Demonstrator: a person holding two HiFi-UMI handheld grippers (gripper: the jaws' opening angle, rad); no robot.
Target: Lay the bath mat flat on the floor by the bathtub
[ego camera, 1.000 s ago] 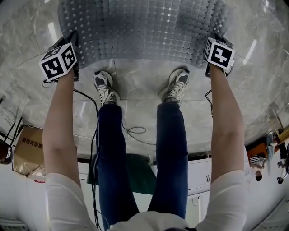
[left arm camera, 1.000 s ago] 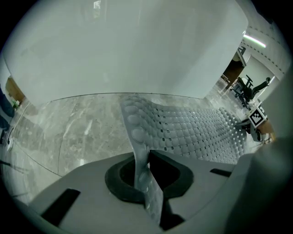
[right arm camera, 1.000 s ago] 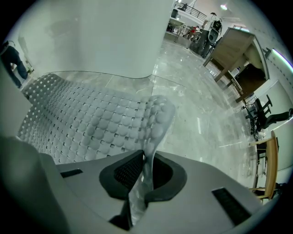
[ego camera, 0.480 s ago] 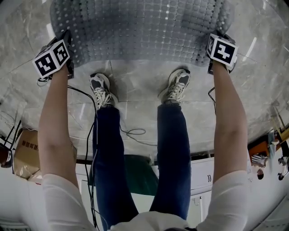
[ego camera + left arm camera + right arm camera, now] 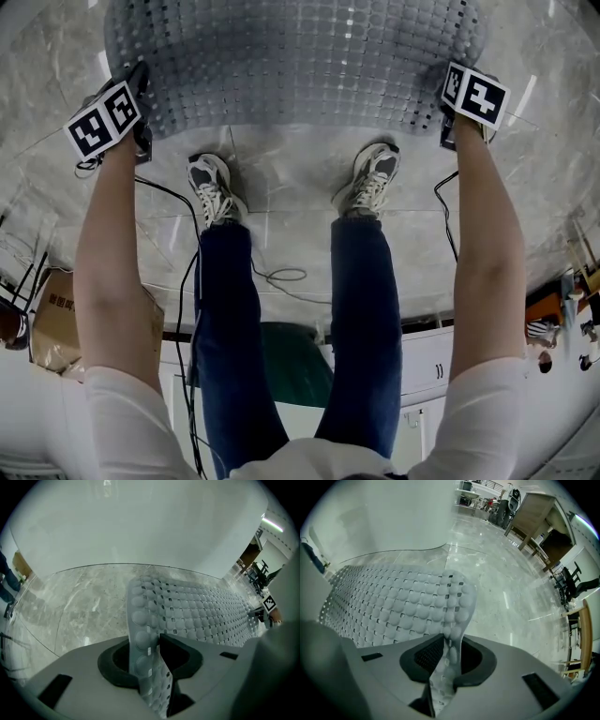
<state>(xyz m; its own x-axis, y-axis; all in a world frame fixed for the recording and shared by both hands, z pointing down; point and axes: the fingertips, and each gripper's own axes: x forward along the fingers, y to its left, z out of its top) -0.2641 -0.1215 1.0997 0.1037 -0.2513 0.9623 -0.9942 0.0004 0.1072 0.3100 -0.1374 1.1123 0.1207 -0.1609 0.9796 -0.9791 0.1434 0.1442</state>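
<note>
The grey bath mat point(image 5: 291, 66), dotted with bumps and holes, lies spread on the marble floor beyond my feet, alongside the white bathtub wall point(image 5: 140, 527). My left gripper point(image 5: 139, 98) sits low at the mat's near left corner. Its jaws are opening; the mat's edge point(image 5: 140, 639) stands between them with a gap on one side. My right gripper point(image 5: 457, 108) is at the near right corner. Its jaws are opening too, the curled mat corner point(image 5: 457, 602) standing loose between them. In the gripper views the left gripper point(image 5: 150, 660) and right gripper point(image 5: 447, 660) both straddle the mat's edge.
The person's two sneakers point(image 5: 216, 187) point(image 5: 370, 178) stand just short of the mat. A black cable point(image 5: 272, 274) trails on the floor behind the feet. A cardboard box point(image 5: 56, 309) sits at the left. A wooden desk point(image 5: 534, 513) and chairs stand far off.
Both grippers have moved outward and a little away from me, drawing the mat's near edge wider. The left arm shifted further left, and the right gripper's cube moved right.
</note>
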